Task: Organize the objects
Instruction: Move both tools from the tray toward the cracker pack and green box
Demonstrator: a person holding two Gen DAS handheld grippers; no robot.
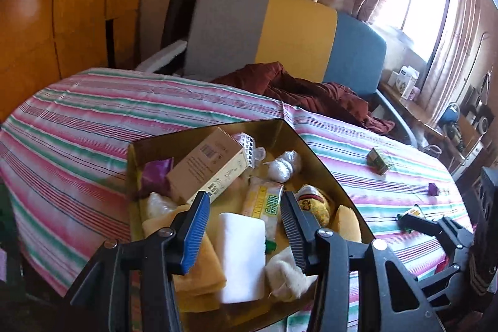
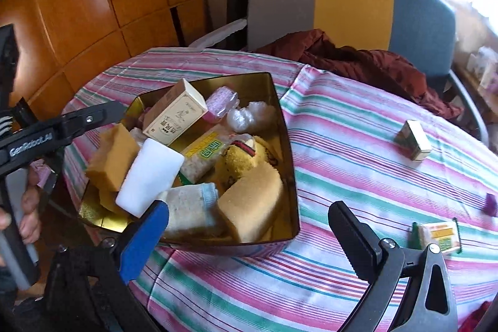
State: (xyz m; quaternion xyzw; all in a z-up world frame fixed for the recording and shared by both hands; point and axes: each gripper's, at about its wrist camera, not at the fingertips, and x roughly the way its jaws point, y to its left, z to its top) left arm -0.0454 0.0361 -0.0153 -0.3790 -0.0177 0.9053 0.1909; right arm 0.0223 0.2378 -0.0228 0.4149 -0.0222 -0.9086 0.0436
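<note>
Over the gold tin (image 1: pixel 298 136), left tongs (image 1: pixel 242 231) parted around the white block (image 1: pixel 241 257), not pressing it. Right tongs (image 2: pixel 249 231) spread wide, empty, above the desk (image 2: pixel 358 176). Likely mid-sorting; next, fetching the snack packet (image 2: pixel 437 235) beside them.

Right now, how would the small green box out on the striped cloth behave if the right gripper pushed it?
The small green box looks like stiff, light card, so it would probably slide or tip. The striped cloth may bunch under it.
</note>
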